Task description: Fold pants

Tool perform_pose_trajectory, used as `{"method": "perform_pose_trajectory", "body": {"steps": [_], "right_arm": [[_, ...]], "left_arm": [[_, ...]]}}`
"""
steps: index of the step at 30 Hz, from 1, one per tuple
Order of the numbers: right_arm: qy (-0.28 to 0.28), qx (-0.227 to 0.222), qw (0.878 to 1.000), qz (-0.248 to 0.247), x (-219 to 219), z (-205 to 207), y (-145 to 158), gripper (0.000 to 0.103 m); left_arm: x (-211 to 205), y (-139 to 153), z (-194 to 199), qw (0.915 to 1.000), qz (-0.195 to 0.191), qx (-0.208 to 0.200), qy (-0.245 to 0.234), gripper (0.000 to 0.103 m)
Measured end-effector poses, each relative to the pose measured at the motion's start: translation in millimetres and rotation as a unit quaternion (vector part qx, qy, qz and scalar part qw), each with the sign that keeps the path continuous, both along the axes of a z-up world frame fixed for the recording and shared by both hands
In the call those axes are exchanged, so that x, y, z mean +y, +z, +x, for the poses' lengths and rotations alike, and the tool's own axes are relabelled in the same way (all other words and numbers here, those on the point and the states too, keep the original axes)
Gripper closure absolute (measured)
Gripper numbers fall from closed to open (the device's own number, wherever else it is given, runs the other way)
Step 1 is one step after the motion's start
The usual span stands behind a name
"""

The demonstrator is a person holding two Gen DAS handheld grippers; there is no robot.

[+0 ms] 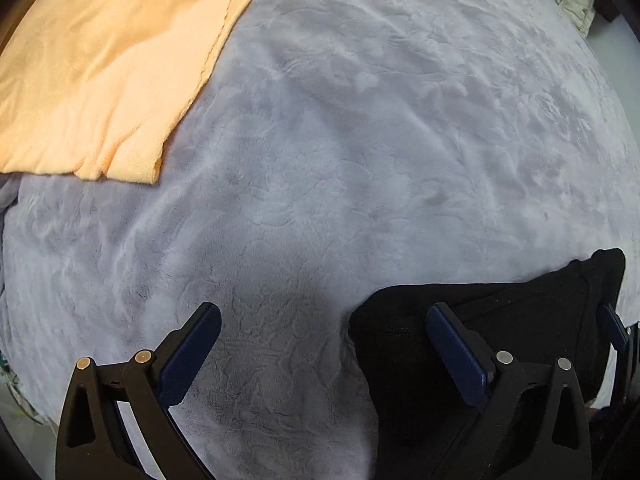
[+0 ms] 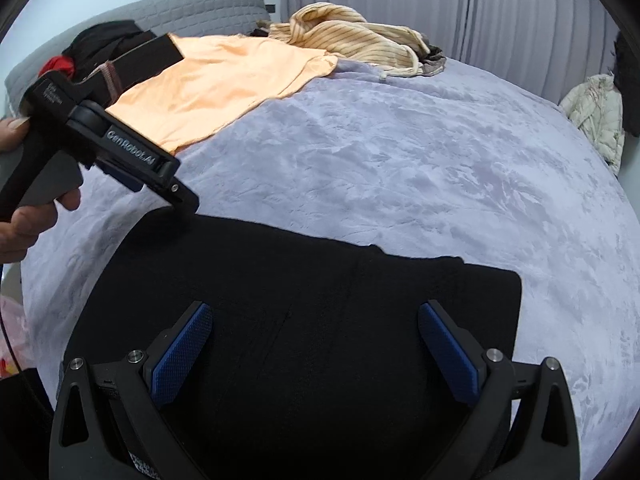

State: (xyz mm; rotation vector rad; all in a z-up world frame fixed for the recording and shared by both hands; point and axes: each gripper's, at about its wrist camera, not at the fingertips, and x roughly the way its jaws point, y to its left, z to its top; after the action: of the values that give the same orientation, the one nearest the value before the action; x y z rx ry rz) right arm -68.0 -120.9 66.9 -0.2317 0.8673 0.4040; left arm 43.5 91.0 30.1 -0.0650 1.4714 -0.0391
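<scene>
Black pants [image 2: 320, 272] lie flat as a folded rectangle on the lavender plush blanket [image 2: 400, 160]. My right gripper [image 2: 316, 314] hovers open just above their near half, nothing between its blue pads. A hand holds my left gripper [image 2: 186, 200] at the pants' far left corner. In the left wrist view the left gripper [image 1: 322, 320] is open over the blanket, its right finger above the edge of the pants [image 1: 392, 344], holding nothing. One blue pad [image 1: 611, 322] of the other gripper shows at the right edge.
An orange cloth [image 2: 224, 80] is spread at the back left of the bed, and shows as the orange cloth [image 1: 112, 72] in the left wrist view. Behind it lie a striped yellow garment [image 2: 352, 36] and dark clothes [image 2: 108, 40]. A cream jacket [image 2: 596, 112] hangs off the right.
</scene>
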Motion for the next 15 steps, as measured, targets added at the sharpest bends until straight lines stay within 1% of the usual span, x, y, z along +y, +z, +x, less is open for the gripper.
{"method": "perform_pose_trajectory", "body": {"steps": [1, 2, 3, 4, 5, 6, 7, 9, 10, 12, 13, 14, 15], "right_arm": [[-0.003, -0.003, 1.000, -0.025, 3.1, -0.6, -4.7, 0.000], [-0.013, -0.004, 0.999, -0.033, 0.8, 0.2, -7.5, 0.001], [-0.028, 0.000, 0.999, -0.025, -6.7, 3.0, -7.7, 0.001], [-0.052, 0.004, 0.998, -0.026, -14.5, 6.0, -7.3, 0.001], [-0.078, 0.011, 0.997, -0.017, -26.6, 8.8, -5.3, 0.000], [-0.098, 0.015, 0.995, -0.007, -38.6, 8.4, -1.6, 0.000], [-0.105, 0.015, 0.994, 0.003, -46.4, 4.8, 2.2, 0.000], [-0.097, 0.011, 0.995, 0.025, -57.3, -11.9, 11.1, 0.000], [-0.084, 0.007, 0.996, 0.034, -59.7, -25.0, 14.9, 0.000], [-0.057, -0.003, 0.998, 0.041, -58.2, -46.4, 17.4, 0.000], [-0.038, -0.009, 0.999, 0.034, -54.3, -57.9, 15.0, 0.000], [-0.026, -0.015, 0.999, 0.012, -50.6, -65.9, 9.3, 0.000], [-0.025, -0.021, 0.999, -0.014, -49.9, -70.2, 1.7, 0.000]], "left_arm": [[8.8, -8.2, 0.4, 0.9997, -0.015, 0.011, 0.017, 0.000], [17.7, -16.8, -3.4, 0.9987, -0.032, 0.019, 0.035, 0.000], [25.2, -17.7, -3.8, 0.9975, -0.043, 0.021, 0.051, 0.000], [30.0, -13.5, -5.4, 0.9968, -0.050, 0.012, 0.060, 0.000], [33.8, -4.6, -10.1, 0.9965, -0.051, -0.006, 0.066, 0.000], [37.4, 5.5, -17.1, 0.9962, -0.043, -0.026, 0.072, 0.000], [38.7, 17.5, -25.4, 0.9951, -0.043, -0.047, 0.076, 0.000], [31.6, 40.3, -55.2, 0.9908, -0.073, -0.093, 0.066, 0.000], [23.3, 53.6, -65.5, 0.9893, -0.074, -0.112, 0.056, 0.000], [22.3, 62.3, -109.5, 0.9854, -0.071, -0.152, 0.028, 0.000], [7.7, 64.2, -120.7, 0.9847, -0.072, -0.158, 0.014, 0.000], [-1.7, 59.3, -136.5, 0.9854, -0.068, -0.156, -0.001, 0.000], [-19.7, 53.8, -143.0, 0.9868, -0.057, -0.151, -0.009, 0.000]]}}
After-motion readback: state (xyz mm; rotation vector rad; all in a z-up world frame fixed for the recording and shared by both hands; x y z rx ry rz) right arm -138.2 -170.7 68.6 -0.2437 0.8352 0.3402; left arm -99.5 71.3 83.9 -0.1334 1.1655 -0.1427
